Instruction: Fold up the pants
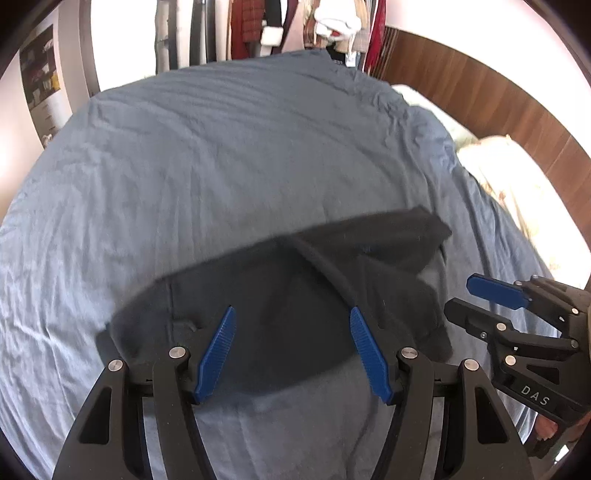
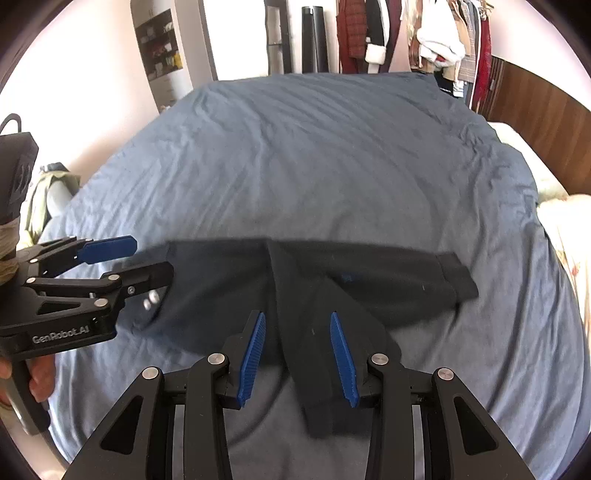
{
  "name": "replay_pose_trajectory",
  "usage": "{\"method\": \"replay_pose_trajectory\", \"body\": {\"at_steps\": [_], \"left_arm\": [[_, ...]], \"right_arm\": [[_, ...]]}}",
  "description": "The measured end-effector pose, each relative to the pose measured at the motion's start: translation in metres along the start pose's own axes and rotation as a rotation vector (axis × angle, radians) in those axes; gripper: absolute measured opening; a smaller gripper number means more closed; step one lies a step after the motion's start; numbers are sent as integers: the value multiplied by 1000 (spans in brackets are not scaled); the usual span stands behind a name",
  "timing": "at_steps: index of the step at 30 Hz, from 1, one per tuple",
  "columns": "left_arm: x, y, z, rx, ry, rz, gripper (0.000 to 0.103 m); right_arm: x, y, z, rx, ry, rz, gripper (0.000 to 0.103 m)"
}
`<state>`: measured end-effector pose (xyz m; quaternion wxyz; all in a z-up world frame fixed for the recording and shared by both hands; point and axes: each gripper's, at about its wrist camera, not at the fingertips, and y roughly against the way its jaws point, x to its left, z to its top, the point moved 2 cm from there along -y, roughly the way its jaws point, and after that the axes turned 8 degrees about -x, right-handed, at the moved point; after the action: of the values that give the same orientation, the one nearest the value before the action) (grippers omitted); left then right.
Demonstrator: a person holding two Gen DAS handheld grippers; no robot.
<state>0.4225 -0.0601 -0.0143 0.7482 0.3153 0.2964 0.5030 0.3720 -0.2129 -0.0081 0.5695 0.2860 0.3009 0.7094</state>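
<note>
Dark pants lie folded on the blue bedsheet, spread left to right with a leg flap folded toward me; they also show in the right wrist view. My left gripper is open and empty, hovering over the pants' near left part; it shows from the side in the right wrist view. My right gripper is open and empty above the folded leg flap; it shows in the left wrist view.
The bed's wooden headboard and pale pillows are at the right. A clothes rack stands beyond the far edge. Clothing lies on the floor at the left.
</note>
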Motion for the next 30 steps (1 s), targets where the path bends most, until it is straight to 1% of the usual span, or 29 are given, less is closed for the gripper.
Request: {"method": "replay_pose_trajectory", "body": {"at_steps": [6, 10, 14, 18, 20, 22, 24, 28, 30], "left_arm": [[-21, -18, -32, 72, -6, -55, 63], [-38, -26, -45, 87, -30, -102, 63], [-58, -34, -55, 93, -77, -141, 62], [-78, -44, -65, 126, -88, -192, 62], [-85, -49, -71, 142, -89, -215, 58], [-92, -55, -77, 165, -82, -233, 56], [-98, -65, -82, 193, -59, -255, 52], [-105, -77, -86, 232, -35, -272, 46], [-106, -82, -87, 245, -14, -282, 45]], "right_arm": [[-7, -4, -40, 74, -4, -9, 37], [-16, -7, -65, 120, -20, -27, 37], [-28, -11, -83, 142, -26, -51, 37], [-41, -13, -96, 154, -40, -77, 37], [-51, -15, -103, 159, -65, -89, 37], [-60, -17, -108, 165, -96, -99, 37], [-69, -20, -114, 170, -133, -105, 37], [-83, -25, -123, 169, -204, -115, 37], [-88, -27, -126, 166, -227, -115, 37]]}}
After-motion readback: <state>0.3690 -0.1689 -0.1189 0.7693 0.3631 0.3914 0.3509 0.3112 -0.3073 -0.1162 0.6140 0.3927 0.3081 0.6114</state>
